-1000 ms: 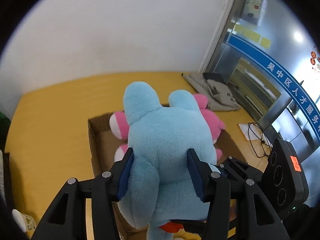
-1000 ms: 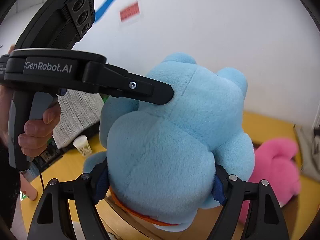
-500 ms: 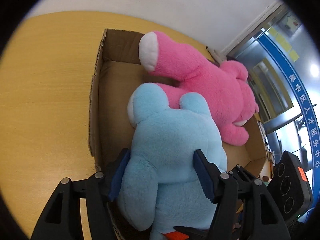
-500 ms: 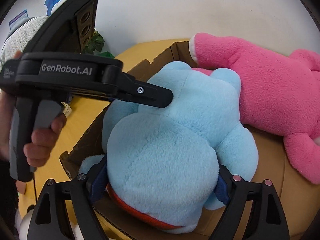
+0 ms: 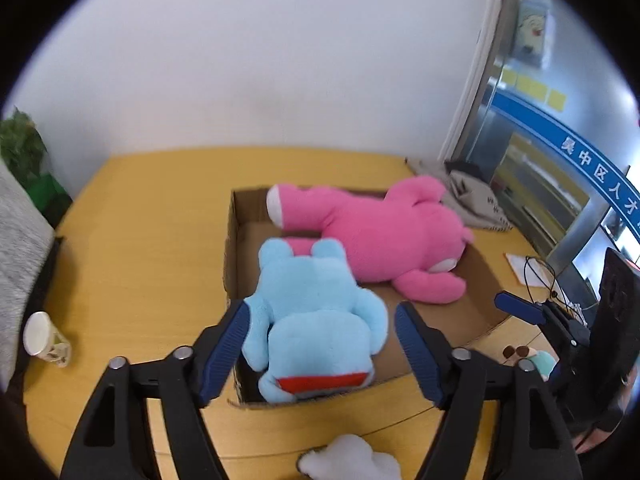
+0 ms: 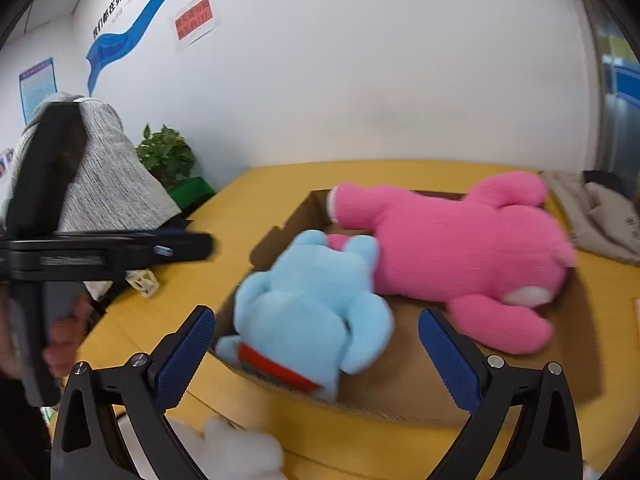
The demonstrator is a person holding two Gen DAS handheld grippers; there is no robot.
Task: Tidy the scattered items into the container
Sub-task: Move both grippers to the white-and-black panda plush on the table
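Note:
A light blue plush toy (image 5: 316, 312) with a red band lies in the near left part of an open cardboard box (image 5: 236, 216), also in the right wrist view (image 6: 308, 312). A pink plush toy (image 5: 384, 236) lies across the back of the box (image 6: 600, 360), shown too in the right wrist view (image 6: 472, 256). My left gripper (image 5: 320, 344) is open, raised just above and behind the blue toy. My right gripper (image 6: 316, 344) is open, pulled back over the box's near edge. A white plush toy (image 5: 348, 464) lies on the table in front of the box (image 6: 236, 452).
The box sits on a yellow table (image 5: 140, 240). A paper cup (image 5: 44, 340) lies at the left edge. Folded grey cloth (image 5: 472, 200) is at the back right. Cables, paper (image 5: 532, 268) and a small toy (image 5: 532, 356) lie right of the box.
Both grippers lowered the blue plush into the box, then opened and let go of it. They have pulled back and up; the toy now lies in the box beside the pink one.

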